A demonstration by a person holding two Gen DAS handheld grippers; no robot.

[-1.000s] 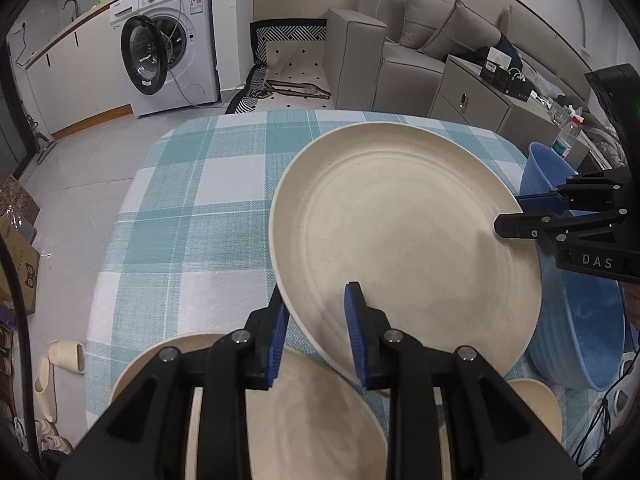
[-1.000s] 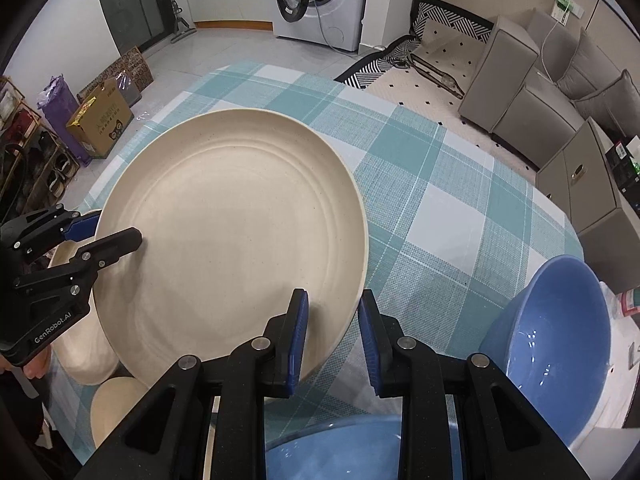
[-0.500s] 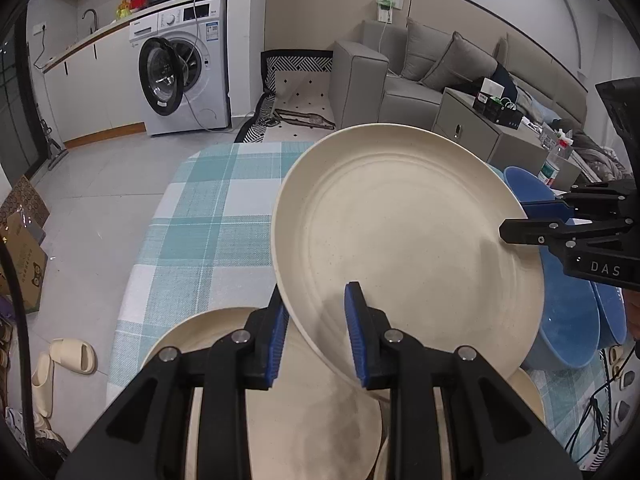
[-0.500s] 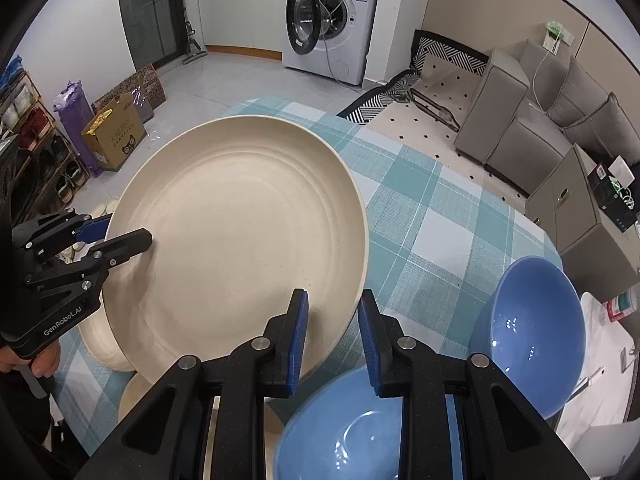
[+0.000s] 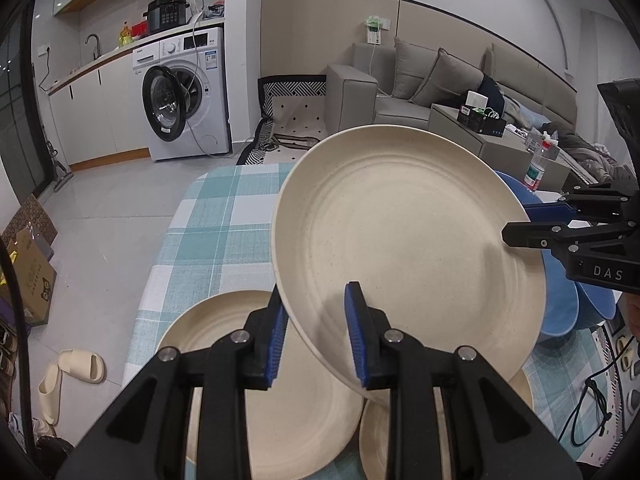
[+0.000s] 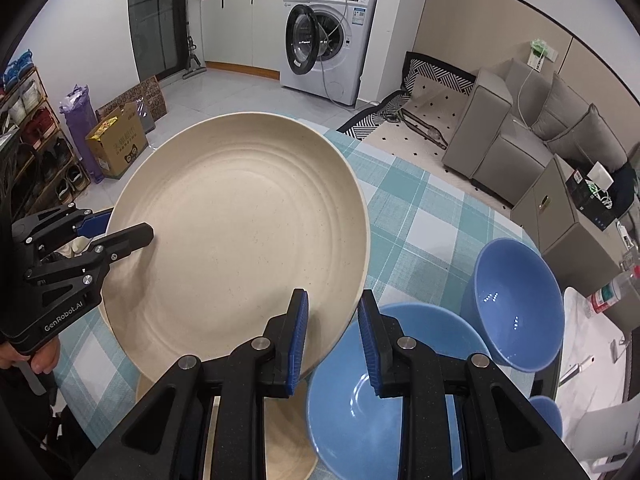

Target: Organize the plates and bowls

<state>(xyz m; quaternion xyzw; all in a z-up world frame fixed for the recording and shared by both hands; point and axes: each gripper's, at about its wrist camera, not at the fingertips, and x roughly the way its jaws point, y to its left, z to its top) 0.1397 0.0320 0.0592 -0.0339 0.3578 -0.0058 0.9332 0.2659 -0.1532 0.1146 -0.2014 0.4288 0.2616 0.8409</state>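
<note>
Both grippers hold one large cream plate [image 5: 408, 248] in the air above the table, tilted. My left gripper [image 5: 316, 332] is shut on its near rim; the right gripper grips the opposite rim at the right edge of the left wrist view. In the right wrist view the same plate [image 6: 240, 240] fills the middle and my right gripper [image 6: 332, 336] is shut on its rim. A second cream plate [image 5: 224, 368] lies flat below. Two blue bowls [image 6: 516, 304] [image 6: 360, 404] stand on the table at the right.
A smaller cream dish [image 5: 376, 432] lies under the lifted plate. The table has a teal checked cloth [image 5: 216, 224]. A white kettle [image 6: 596, 444] and a bottle [image 6: 612, 288] stand at the right. A washing machine [image 5: 188, 96] and a sofa [image 5: 420, 80] are behind.
The plate has been lifted higher off the table with both grippers still clamped on it. The views have tilted up, so more of the room shows.
</note>
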